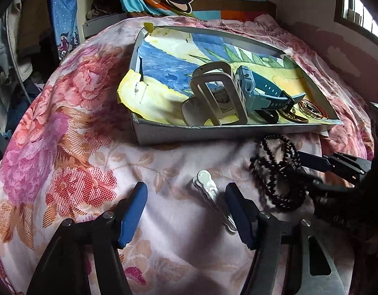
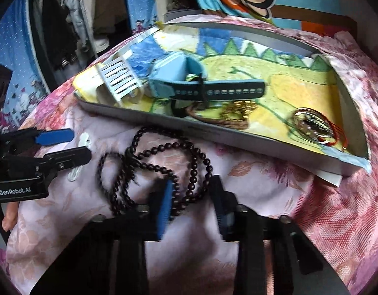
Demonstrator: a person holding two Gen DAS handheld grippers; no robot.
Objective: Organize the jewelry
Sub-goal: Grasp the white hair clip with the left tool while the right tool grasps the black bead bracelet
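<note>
Jewelry split between two places: dark bead necklace (image 2: 149, 169) loose on the floral bedspread (image 1: 66, 127), just in front of the shallow grey tray (image 1: 213, 131). Tray already holds a white claw hair clip (image 1: 213, 95), blue-strap watch (image 1: 260, 88), gold pieces (image 1: 309, 108) and, seen from my right camera, a ring bundle with red thread (image 2: 316, 125). Silver hair clip (image 1: 213, 194) lies flat on the bedspread between my left gripper (image 1: 186, 211) fingers; jaws spread, pads not touching it, clip nearer the right pad. Right gripper (image 2: 192, 196) sits over the necklace, bead strands running between its fingers; jaws narrowed, view blurred, I cannot tell if the pads press the beads.
</note>
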